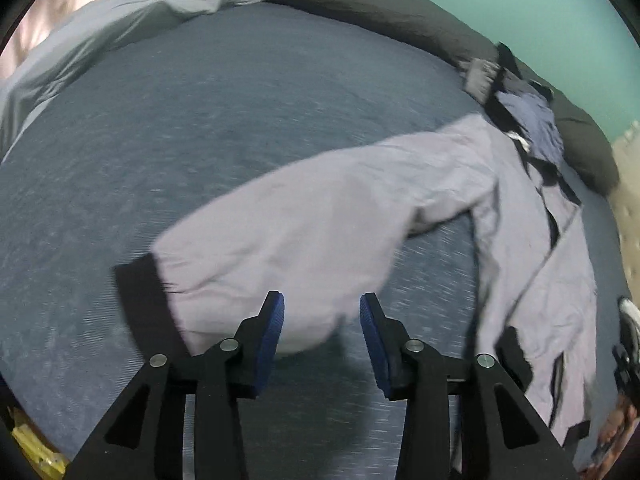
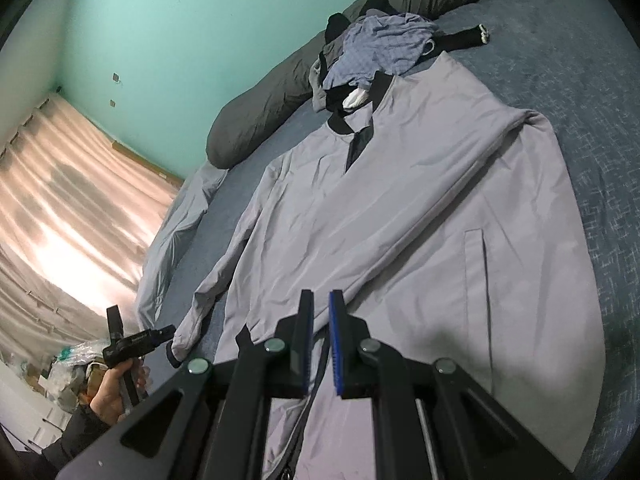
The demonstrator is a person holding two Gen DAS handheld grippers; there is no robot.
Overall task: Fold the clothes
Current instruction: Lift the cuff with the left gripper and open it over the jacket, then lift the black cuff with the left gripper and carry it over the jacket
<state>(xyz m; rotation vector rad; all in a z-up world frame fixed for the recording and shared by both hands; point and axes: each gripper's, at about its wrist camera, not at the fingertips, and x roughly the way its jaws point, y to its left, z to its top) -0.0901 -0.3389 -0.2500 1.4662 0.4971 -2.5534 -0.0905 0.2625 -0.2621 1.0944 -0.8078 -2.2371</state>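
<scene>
Hidden or unclear: the left wrist view is streaked with motion blur, so fabric detail on the bed cover (image 1: pixel 200 128) is smeared; the jacket's hem and zipper run under the right gripper's frame and out of sight at the bottom edge.
Jacket: a light grey jacket (image 2: pixel 420 208) with black collar and cuffs lies front-up and spread flat on the blue bed cover, collar toward the dark pillows (image 2: pixel 272 104).
Sleeve: the jacket's sleeve (image 1: pixel 320 220) stretches across the cover, its black cuff (image 1: pixel 140 292) at the end, just ahead of the left gripper.
Left gripper: the left gripper (image 1: pixel 322 312) has its blue-padded fingers spread wide apart, nothing between them, poised over the sleeve's lower edge; contact cannot be told.
Right gripper: the right gripper (image 2: pixel 320 320) has its fingers nearly together with a narrow gap; whether they pinch the jacket's front edge cannot be told.
Clothes pile: a crumpled blue checked garment (image 2: pixel 384 48) sits at the jacket's collar.
Person: a hand (image 2: pixel 116 388) grips the left gripper's handle beside the bed.
</scene>
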